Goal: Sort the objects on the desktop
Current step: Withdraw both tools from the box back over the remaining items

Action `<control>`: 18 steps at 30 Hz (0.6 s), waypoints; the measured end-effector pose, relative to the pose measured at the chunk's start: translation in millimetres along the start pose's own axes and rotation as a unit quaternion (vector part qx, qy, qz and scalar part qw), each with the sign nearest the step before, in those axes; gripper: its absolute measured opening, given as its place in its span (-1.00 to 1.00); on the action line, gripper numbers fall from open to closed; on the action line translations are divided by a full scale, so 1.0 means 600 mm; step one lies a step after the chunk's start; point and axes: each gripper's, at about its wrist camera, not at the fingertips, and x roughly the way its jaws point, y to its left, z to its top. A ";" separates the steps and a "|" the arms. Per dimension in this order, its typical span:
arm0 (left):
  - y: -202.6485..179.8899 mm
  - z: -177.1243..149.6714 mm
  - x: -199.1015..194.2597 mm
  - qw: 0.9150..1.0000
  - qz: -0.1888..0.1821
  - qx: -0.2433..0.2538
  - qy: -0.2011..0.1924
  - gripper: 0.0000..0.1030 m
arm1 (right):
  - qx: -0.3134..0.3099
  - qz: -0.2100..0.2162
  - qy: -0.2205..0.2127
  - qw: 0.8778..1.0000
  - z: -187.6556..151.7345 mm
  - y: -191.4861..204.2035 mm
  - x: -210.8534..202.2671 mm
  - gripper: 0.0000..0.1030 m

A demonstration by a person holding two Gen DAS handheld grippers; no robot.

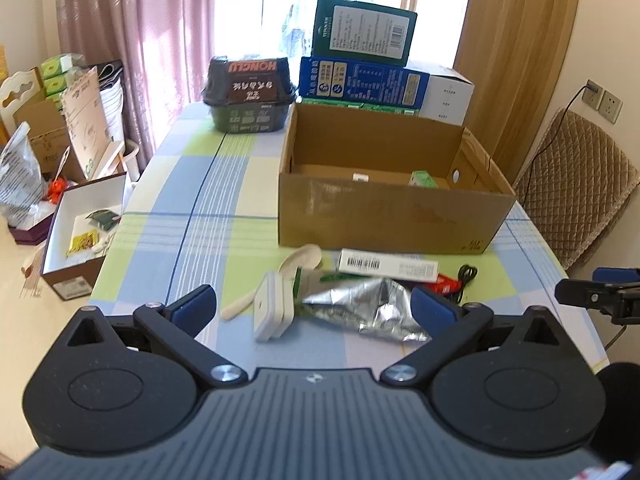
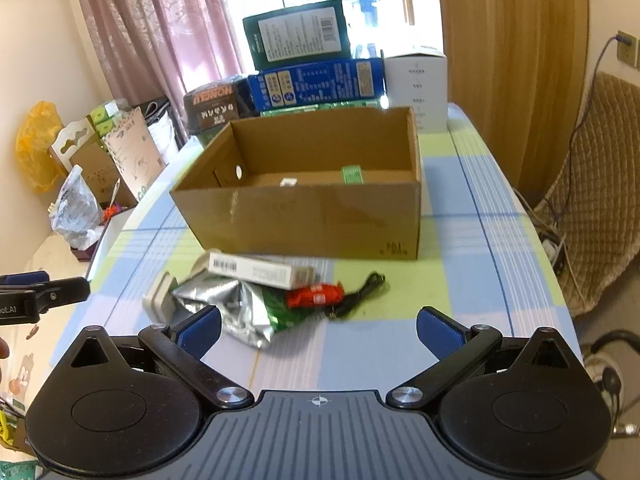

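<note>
With both our left gripper and right gripper spread wide and empty, the clutter sits on the bench before the cardboard box, the foil pouch nearest our left gripper.

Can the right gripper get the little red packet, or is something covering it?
Probably yes. The red packet lies mostly bare, beside the white box and foil bag, and the right gripper is open with nothing between them.
</note>
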 end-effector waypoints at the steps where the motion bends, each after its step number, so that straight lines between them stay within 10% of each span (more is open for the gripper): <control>1: 0.002 -0.007 -0.003 1.000 0.002 -0.001 0.001 0.97 | 0.000 0.001 0.002 1.000 -0.006 -0.001 -0.002 0.96; 18: 0.019 -0.079 -0.014 0.999 0.021 0.008 0.023 0.97 | 0.010 -0.003 0.024 1.000 -0.056 -0.010 -0.006 0.96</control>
